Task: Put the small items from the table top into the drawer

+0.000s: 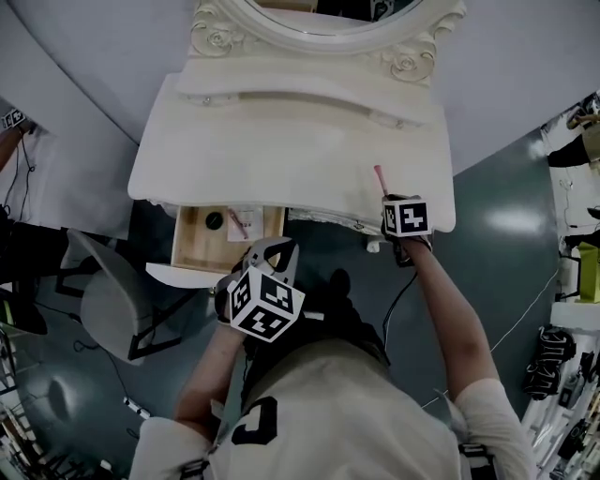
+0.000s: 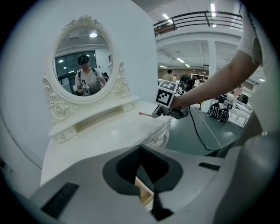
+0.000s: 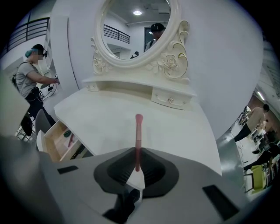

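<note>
White vanity counter [image 1: 281, 141], one drawer [image 1: 187, 248] pulled open, a pink brush [image 3: 138, 131] gripped in the right tongs [image 3: 138, 168].

Pale and carved, the counter stands under an oval mirror [image 1: 319, 14] on a grey-green floor [image 1: 506, 216]. The right tongs are closed on the brush's handle, its tip pointing out over the counter's right front part (it looks clear of the surface in the left gripper view). The left tongs [image 2: 142, 177] are pressed together with nothing between them, hovering above the open drawer at the counter's left front, where a dark round item [image 1: 215, 221] and a small pinkish item [image 1: 242, 225] lie.
</note>
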The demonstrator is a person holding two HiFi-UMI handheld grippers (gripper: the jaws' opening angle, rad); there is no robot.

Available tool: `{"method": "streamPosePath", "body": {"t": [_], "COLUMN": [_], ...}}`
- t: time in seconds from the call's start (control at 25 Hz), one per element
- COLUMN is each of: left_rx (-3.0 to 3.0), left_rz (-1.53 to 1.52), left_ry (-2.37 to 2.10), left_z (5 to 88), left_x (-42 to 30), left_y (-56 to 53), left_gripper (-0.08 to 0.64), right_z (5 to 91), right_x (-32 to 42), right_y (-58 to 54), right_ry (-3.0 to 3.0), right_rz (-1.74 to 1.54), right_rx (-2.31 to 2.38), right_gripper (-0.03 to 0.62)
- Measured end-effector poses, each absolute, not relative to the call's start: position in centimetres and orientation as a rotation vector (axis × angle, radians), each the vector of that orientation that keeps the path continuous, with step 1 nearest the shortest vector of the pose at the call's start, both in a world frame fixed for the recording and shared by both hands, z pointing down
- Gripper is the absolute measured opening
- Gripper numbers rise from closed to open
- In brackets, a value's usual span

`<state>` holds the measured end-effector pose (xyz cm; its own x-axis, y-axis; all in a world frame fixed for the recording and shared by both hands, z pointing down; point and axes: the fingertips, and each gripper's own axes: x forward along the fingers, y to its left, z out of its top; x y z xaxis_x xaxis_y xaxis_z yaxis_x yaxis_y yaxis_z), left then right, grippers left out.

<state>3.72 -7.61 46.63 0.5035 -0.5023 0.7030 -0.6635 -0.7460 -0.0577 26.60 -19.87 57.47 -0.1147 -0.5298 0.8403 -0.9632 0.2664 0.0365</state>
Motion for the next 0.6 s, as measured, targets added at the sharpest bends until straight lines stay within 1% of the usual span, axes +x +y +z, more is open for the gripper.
{"method": "streamPosePath", "body": {"t": [0.32,0.6], "left_rx": [2.526,2.504], "left_rz": [1.087,1.081], "left_ry": [-1.028,-1.06], "left_z": [45.8,44.8], "left_x": [4.3,7.0], "left_y": [-6.5,-4.9], "left_gripper": [0.055,0.055], "right_z": [56.2,55.8], "right_x": [26.1,27.1], "right_y": [-18.5,-17.2], "right_ry": [-1.818,-1.874], "right_rz": [0.694,0.692], "right_rx": [1.337,1.284], "right_gripper": [0.055,0.055]}}
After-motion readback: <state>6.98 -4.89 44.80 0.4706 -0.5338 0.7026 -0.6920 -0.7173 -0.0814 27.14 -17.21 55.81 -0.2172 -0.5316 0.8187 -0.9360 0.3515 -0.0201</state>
